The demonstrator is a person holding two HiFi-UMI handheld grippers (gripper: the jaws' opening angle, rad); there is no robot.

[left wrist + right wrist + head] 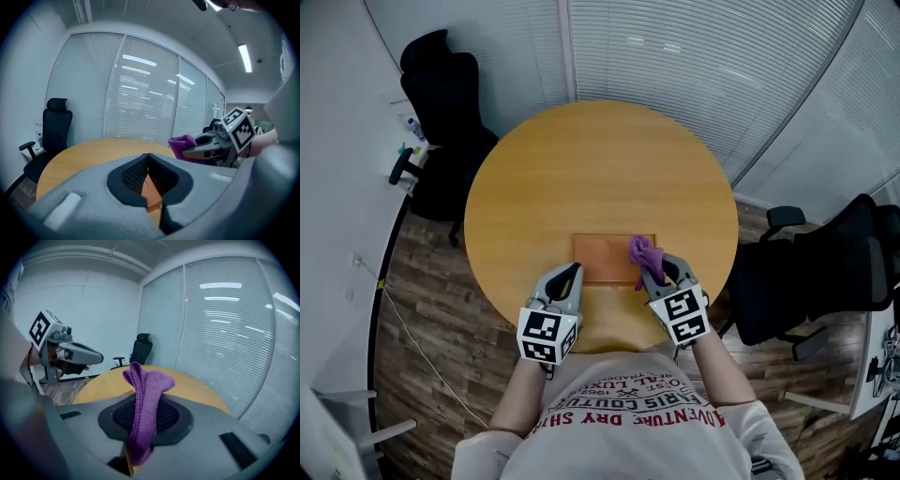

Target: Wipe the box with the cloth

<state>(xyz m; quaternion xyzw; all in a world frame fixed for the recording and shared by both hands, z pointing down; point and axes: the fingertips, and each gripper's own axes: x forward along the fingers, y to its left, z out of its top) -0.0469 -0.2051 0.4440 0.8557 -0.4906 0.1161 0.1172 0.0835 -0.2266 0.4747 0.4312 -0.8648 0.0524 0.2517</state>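
A flat orange-brown box point(609, 258) lies on the round wooden table point(600, 178) near its front edge. My right gripper point(653, 272) is shut on a purple cloth point(643, 253) and sits at the box's right end, the cloth bunched above the jaws point(143, 404). My left gripper point(569, 275) is shut with nothing in it, hovering at the box's front left corner. A sliver of the box point(149, 190) shows past the left jaws, and the cloth point(183, 143) appears to the right.
Black office chairs stand at the back left point(441, 103) and at the right point(825, 272) of the table. Window blinds point(712, 66) run behind it. A cable point(412, 337) trails on the wooden floor at left.
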